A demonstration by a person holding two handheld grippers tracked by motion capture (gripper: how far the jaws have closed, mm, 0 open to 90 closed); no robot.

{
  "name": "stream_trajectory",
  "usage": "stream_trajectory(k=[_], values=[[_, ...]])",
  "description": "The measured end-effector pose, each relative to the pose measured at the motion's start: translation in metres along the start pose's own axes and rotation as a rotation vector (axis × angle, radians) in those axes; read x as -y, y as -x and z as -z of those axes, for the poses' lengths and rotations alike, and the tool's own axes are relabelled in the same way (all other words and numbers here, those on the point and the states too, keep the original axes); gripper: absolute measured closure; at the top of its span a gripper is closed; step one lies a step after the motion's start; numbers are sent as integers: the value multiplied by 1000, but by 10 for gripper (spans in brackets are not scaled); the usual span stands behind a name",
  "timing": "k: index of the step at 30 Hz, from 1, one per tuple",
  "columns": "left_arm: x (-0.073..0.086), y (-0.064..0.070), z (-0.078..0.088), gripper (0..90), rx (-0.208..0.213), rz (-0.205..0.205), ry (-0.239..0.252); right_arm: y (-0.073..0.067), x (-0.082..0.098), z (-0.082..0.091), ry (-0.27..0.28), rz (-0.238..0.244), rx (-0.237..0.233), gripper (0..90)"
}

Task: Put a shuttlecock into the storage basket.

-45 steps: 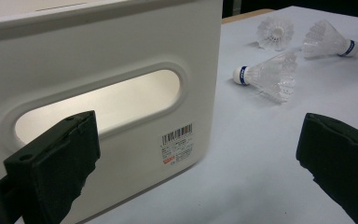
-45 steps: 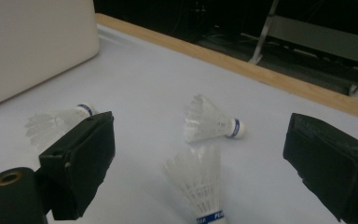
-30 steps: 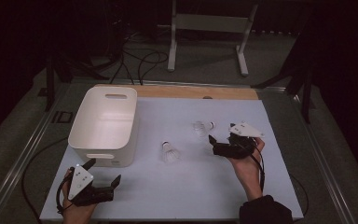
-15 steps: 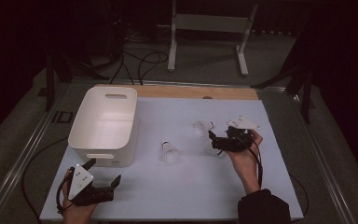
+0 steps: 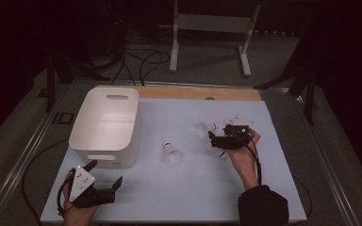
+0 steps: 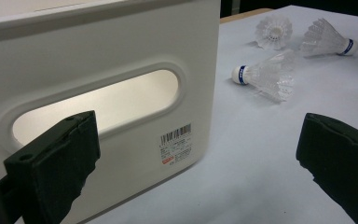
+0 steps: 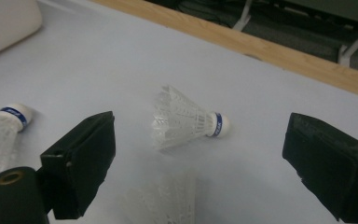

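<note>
**A:** So where was the shuttlecock the right gripper was going for? It lay on its side on the tabletop, cork pointing right in the right gripper view, just ahead of the spread jaws, which held nothing. A second shuttlecock sat right under them, and a third one lay off to the left.

**B:** Yep. I reckon the trick was to drop straight over the feather skirt and pinch gently near the cork, since the feathers looked crushable.

**A:** And the left gripper?

**B:** Jaws wide apart too, holding nothing, parked near the white bin.

**A:** Any readable writing?

**B:** The bin had a barcode sticker with red print, too small to read. The blue band on the cork had lettering, also too blurry.
</note>
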State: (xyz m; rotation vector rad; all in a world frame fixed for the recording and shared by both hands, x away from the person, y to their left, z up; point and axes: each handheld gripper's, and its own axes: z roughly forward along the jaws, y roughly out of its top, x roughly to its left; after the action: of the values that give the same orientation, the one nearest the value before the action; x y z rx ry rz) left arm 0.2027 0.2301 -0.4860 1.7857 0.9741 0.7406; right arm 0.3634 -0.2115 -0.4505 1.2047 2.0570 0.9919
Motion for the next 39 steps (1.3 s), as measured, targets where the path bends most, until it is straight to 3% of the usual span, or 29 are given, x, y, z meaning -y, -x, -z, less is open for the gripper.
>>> stream_trajectory(k=[13,18,29,39], values=[[0,0,0,2,1,-1,1,5,5,-21,-56,-1,6,108],[0,0,0,2,2,-1,2,7,8,-29,-84,-23,5,133],[0,0,1,2,1,-1,5,6,13,-43,-133,-12,21,152],[0,0,1,2,0,-3,7,6,18,-33,-170,-31,25,199]])
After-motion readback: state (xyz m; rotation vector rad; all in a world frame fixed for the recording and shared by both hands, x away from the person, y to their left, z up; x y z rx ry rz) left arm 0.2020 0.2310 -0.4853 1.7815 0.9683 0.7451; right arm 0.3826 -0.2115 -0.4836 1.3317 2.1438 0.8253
